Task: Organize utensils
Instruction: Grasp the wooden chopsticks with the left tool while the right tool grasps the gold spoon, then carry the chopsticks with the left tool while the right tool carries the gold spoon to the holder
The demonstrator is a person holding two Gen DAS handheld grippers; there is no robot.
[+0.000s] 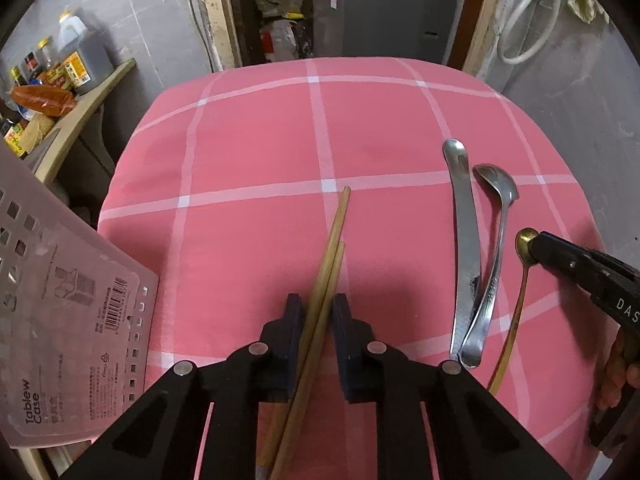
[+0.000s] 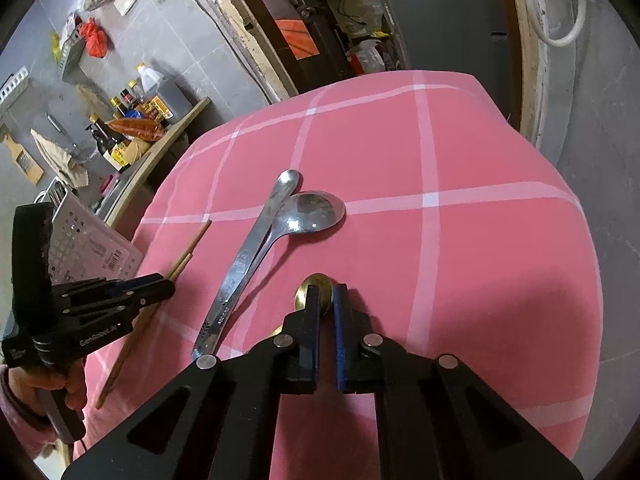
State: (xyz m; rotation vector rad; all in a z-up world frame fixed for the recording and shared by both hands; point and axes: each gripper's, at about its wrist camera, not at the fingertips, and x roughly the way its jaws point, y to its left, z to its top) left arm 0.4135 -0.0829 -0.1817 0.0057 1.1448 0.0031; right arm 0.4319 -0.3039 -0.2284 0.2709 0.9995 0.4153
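Now | left jaws pinch chopsticks (image 1: pixel 329 264) | right jaws pinch brass spoon (image 2: pixel 314 289) | steel spoons (image 1: pixel 476 264) between

A modest home kitchen: grey tiled walls, a beige wooden shelf (image 2: pixel 176 130) left of the tool crowded with dark sauce bottles (image 2: pixel 158 94), and a pink white-checked tablecloth (image 2: pixel 460 160) beneath it.

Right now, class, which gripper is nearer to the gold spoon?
Right. The right gripper has its jaws shut on the gold spoon; the left gripper is across the silver spoons, clamping the chopsticks.
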